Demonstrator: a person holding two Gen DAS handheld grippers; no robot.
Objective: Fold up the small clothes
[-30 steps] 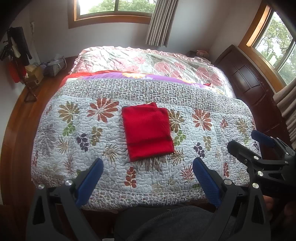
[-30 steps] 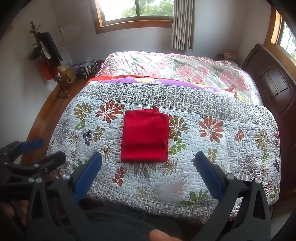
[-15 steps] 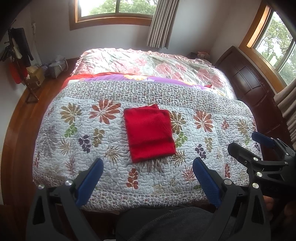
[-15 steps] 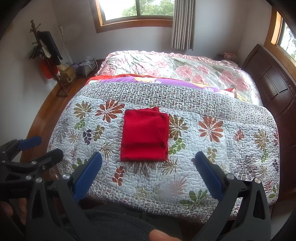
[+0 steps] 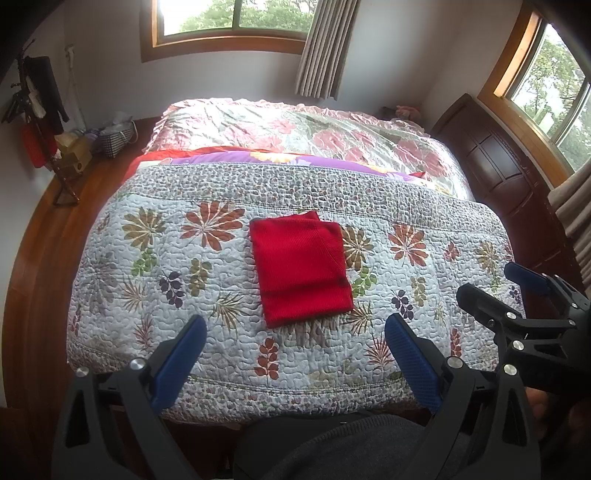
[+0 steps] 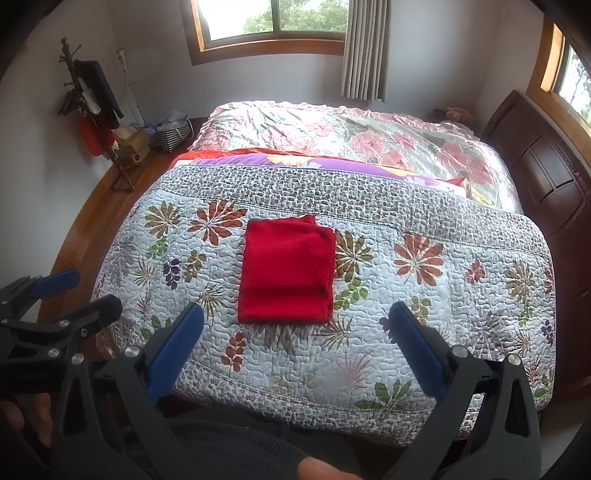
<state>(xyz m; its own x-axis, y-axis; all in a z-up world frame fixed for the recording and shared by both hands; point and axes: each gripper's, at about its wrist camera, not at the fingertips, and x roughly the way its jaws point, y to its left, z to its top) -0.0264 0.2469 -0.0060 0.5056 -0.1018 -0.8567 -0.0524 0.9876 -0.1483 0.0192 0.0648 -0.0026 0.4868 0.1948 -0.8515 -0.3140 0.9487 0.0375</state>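
Garment: a red cloth [image 5: 301,267] lies folded into a compact rectangle on the quilt [image 5: 155,280], near the middle of the bed's near half; a second layer peeks out along its far edge.
Left gripper [image 5: 295,343]: held back over the near edge of the bed, blue fingers [image 5: 179,356] spread wide, nothing between them, well apart from the cloth.
Right gripper [image 6: 295,332]: likewise drawn back, fingers [image 6: 415,349] spread wide and empty; seen from the left wrist it sits off to the right, beside the bed's corner.
Step in hand: judged to be the finish of the fold, or a last tidy before release.
How to do it well: if one more fold is wanted, pinch the two near corners together through all layers, lift low, and lay them onto the far edge so the sides stay flush.
Caution: the knit looks soft, so a one-layer pinch would likely peel the stack open.
Surface: the quilted cover is bumpy; drag may skew the edges.
Surroundings: coat stand [image 6: 92,110] and window [image 6: 273,18], both well apart.
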